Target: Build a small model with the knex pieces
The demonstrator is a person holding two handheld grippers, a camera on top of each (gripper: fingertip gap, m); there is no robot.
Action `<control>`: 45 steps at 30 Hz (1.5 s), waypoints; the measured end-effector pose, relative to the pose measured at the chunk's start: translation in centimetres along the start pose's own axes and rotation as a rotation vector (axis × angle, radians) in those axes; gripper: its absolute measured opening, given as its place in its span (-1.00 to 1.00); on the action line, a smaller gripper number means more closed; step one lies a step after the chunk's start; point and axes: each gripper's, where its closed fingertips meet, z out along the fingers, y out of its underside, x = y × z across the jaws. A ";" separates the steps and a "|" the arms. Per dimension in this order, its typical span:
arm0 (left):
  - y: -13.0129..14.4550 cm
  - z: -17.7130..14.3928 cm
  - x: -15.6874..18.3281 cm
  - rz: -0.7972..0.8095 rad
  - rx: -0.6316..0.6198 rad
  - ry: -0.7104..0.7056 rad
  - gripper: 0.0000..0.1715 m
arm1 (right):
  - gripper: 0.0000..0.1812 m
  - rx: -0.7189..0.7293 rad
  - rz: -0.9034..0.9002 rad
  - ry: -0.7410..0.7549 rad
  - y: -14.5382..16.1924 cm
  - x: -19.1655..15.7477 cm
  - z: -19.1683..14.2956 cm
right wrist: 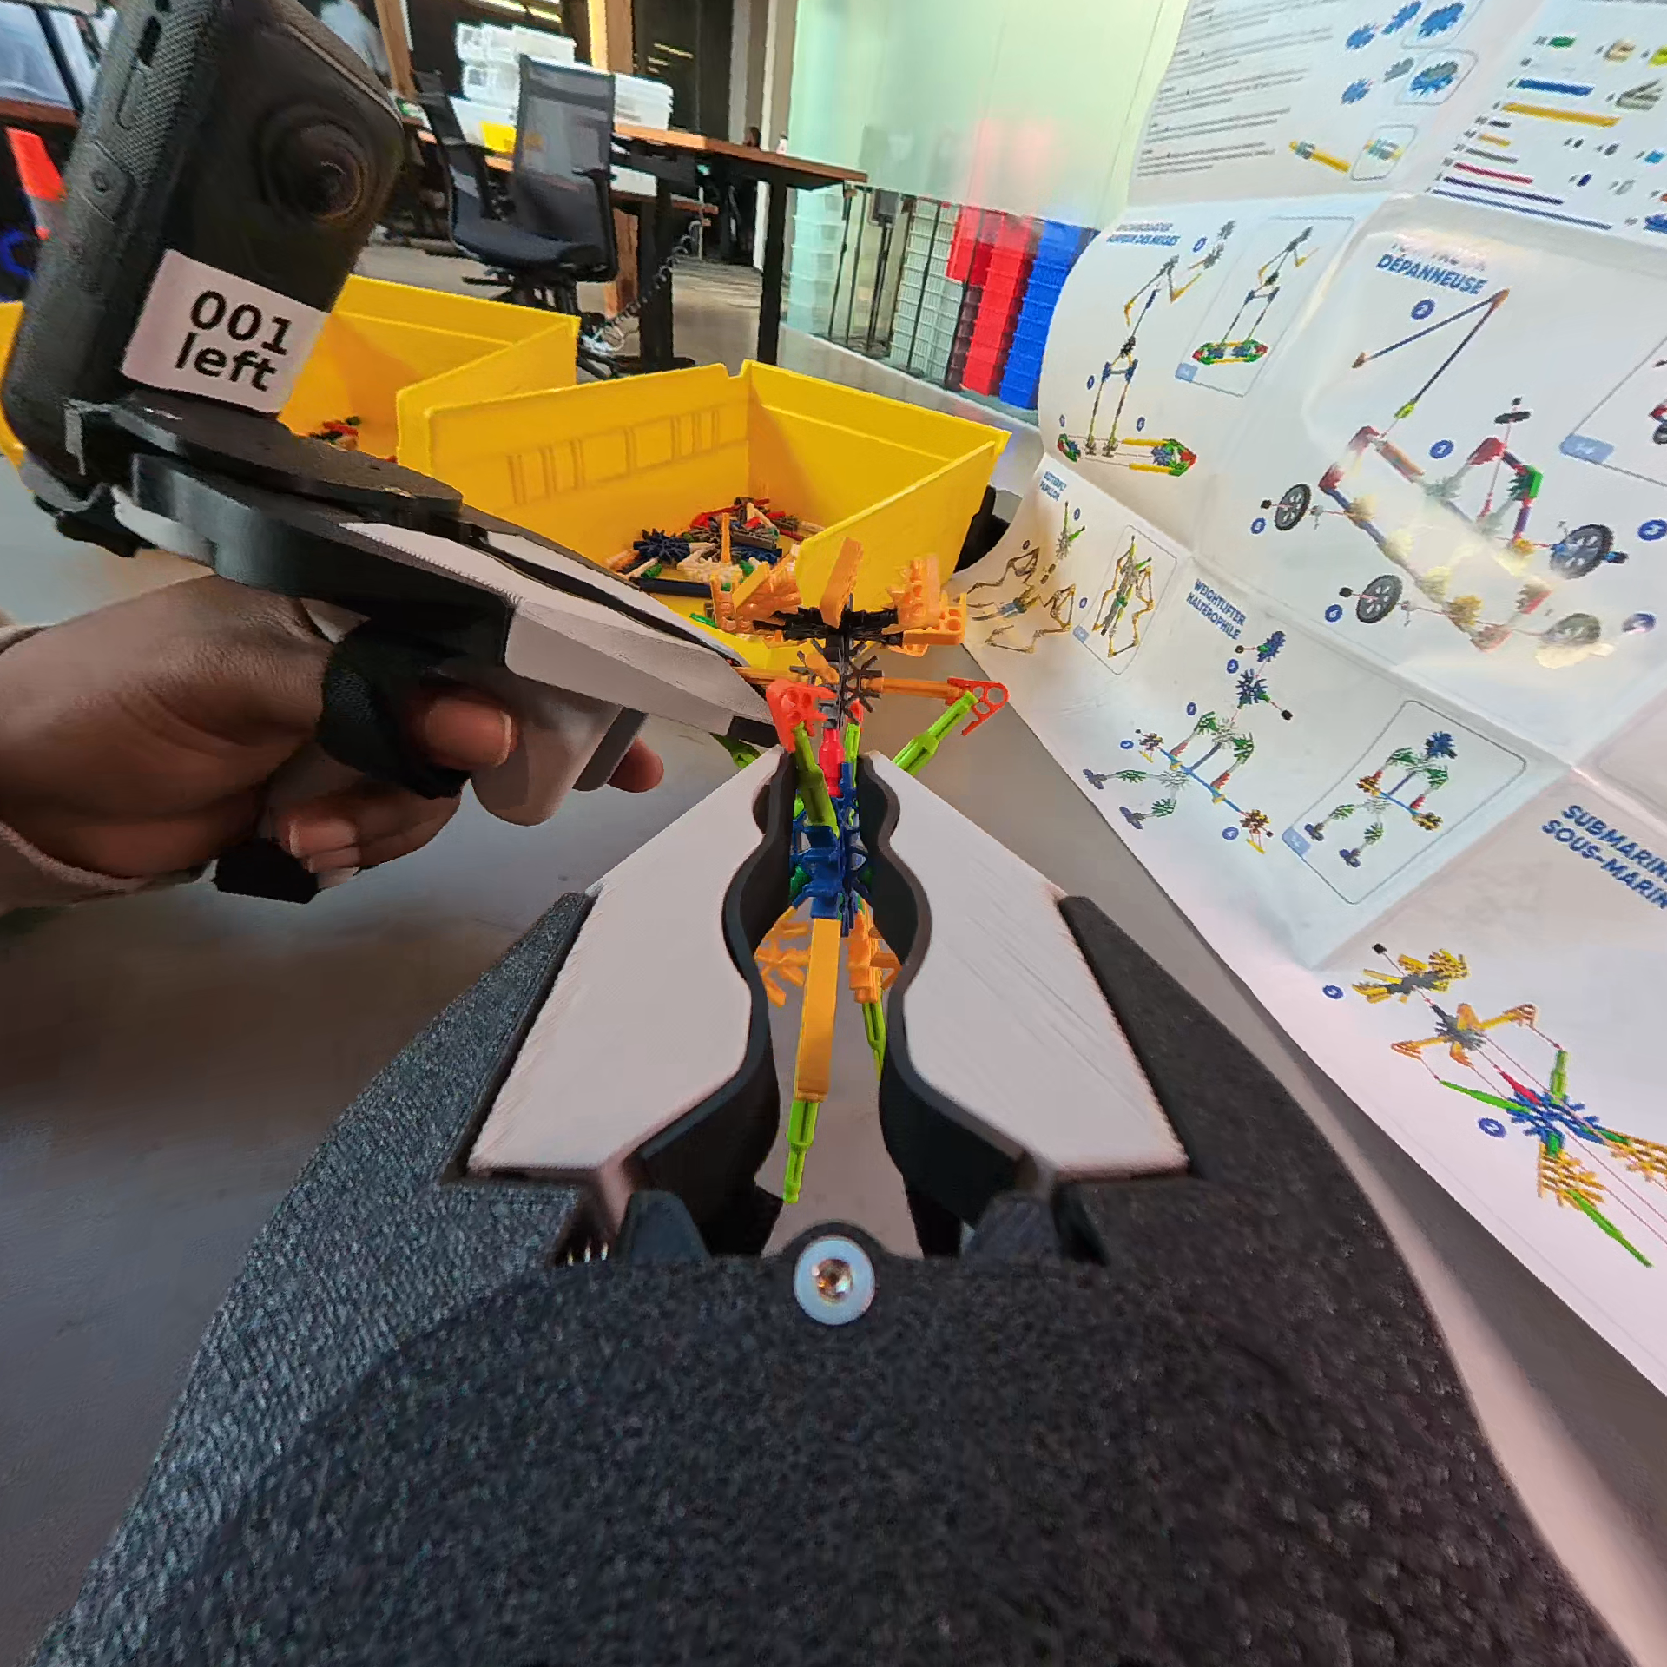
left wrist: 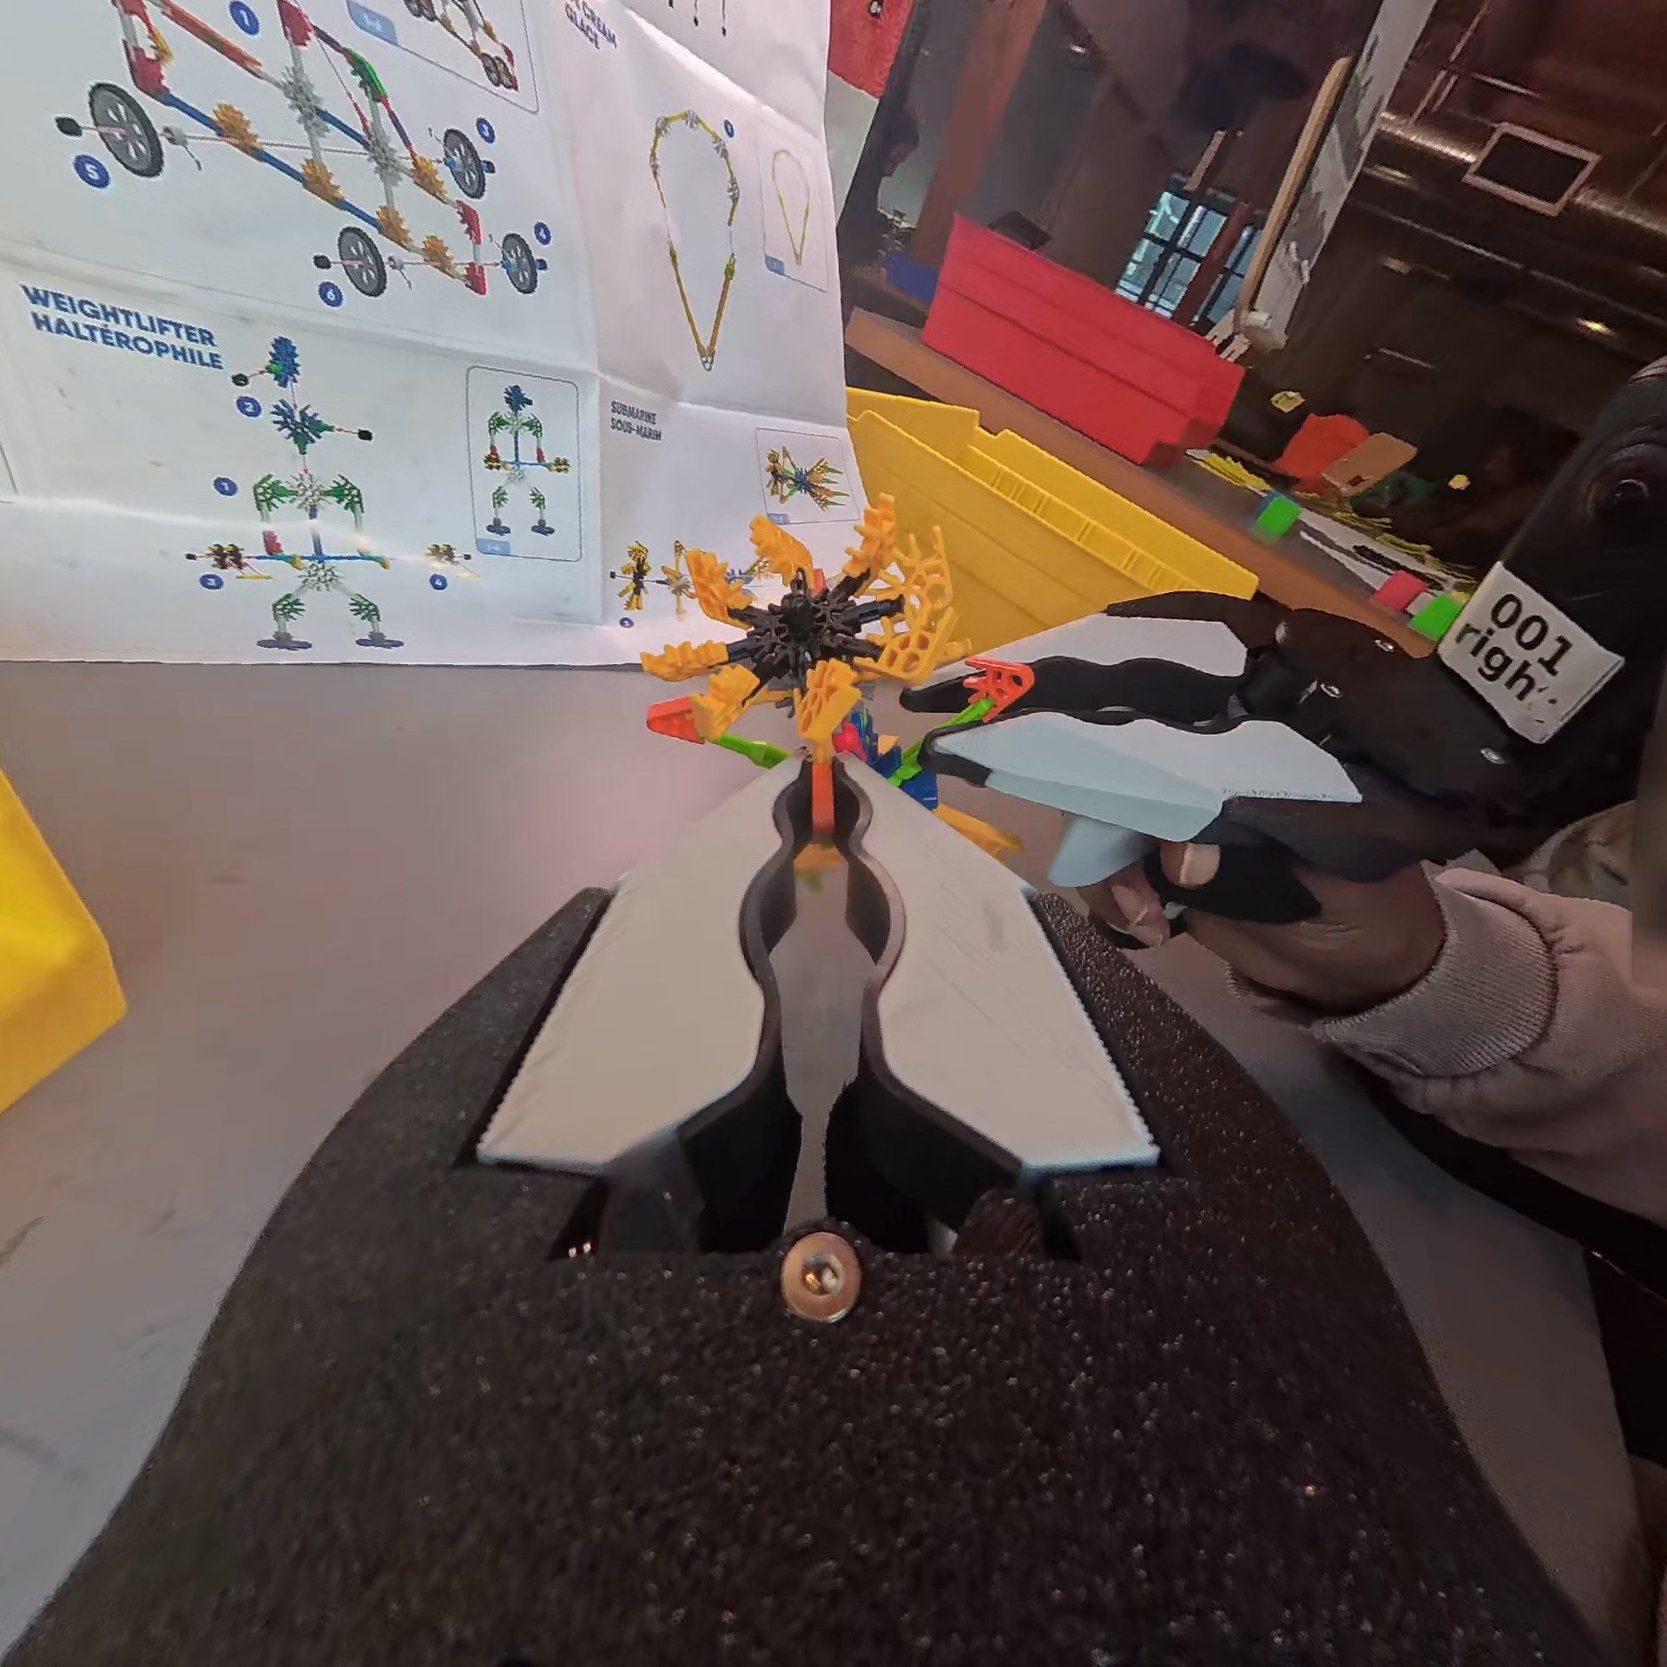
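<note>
In the left wrist view the left gripper (left wrist: 819,767) is pinched tight on the orange stick (left wrist: 821,798) of the toy (left wrist: 803,631) above the desk (left wrist: 361,812), and in the right wrist view the right gripper (right wrist: 828,767) is squeezed on the same toy's blue middle (right wrist: 825,866), near the yellow bin (right wrist: 722,451).

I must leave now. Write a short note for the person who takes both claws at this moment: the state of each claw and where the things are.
Left claw: shut on the orange rod at the toy model's underside.
Right claw: shut around the model's blue hub, with a yellow rod running back between its fingers.
Both claws hold the one model above the grey table. Its black hub carries yellow connectors.
The yellow bin of loose pieces stands behind; the instruction sheet is propped beside it.
Done or left: the pictures do not tell.
</note>
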 end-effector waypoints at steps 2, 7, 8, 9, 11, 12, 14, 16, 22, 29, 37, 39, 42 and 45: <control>0.0 0.1 -0.2 0.015 0.001 -0.034 -0.98 | -0.88 -0.001 -0.016 0.036 -0.2 0.1 -0.1; -0.1 0.3 -0.8 0.018 0.006 -0.077 -0.99 | -0.86 -0.014 -0.077 0.088 -0.5 -0.1 -0.1; -0.1 0.3 -0.8 0.016 0.001 -0.077 -0.98 | -0.86 -0.019 -0.076 0.098 -0.4 0.0 -0.1; 0.0 0.3 -0.9 0.020 -0.003 -0.080 -0.98 | -0.88 -0.024 -0.070 0.105 -0.3 0.1 0.0; 0.1 0.4 -0.8 0.029 -0.007 -0.081 -0.98 | -0.92 -0.016 -0.059 0.109 -0.4 0.3 -0.1; 0.2 0.4 -0.7 0.036 -0.008 -0.082 -0.98 | -0.92 -0.015 -0.055 0.112 -0.4 0.5 -0.1; 0.2 0.5 -0.6 0.057 -0.013 -0.082 -0.98 | -0.93 -0.022 -0.048 0.104 -0.2 0.5 -0.1; 0.3 0.4 -0.5 0.073 -0.022 -0.071 -0.98 | -0.94 -0.008 -0.028 0.067 -0.3 0.5 -0.1; 0.8 0.5 -0.1 0.167 -0.089 -0.064 -0.98 | -0.99 0.067 -0.058 -0.114 -0.9 -0.4 -0.7; 2.0 0.6 0.7 0.080 -0.158 0.021 -0.97 | -0.99 0.098 0.047 -0.240 -0.6 -0.6 -1.1; 4.5 0.7 0.4 -0.185 -0.254 0.114 -0.95 | -0.95 -0.049 -0.022 -0.196 1.6 -0.7 -0.1; 4.8 0.7 0.4 -0.191 -0.264 0.114 -0.94 | -0.94 -0.079 -0.011 -0.184 2.1 -0.5 0.1; 5.2 0.8 0.5 -0.205 -0.276 0.122 -0.93 | -0.94 -0.108 0.030 -0.188 2.6 -0.2 0.2; 5.8 0.8 0.8 -0.227 -0.293 0.140 -0.92 | -0.77 -0.153 0.062 -0.178 3.5 0.3 0.3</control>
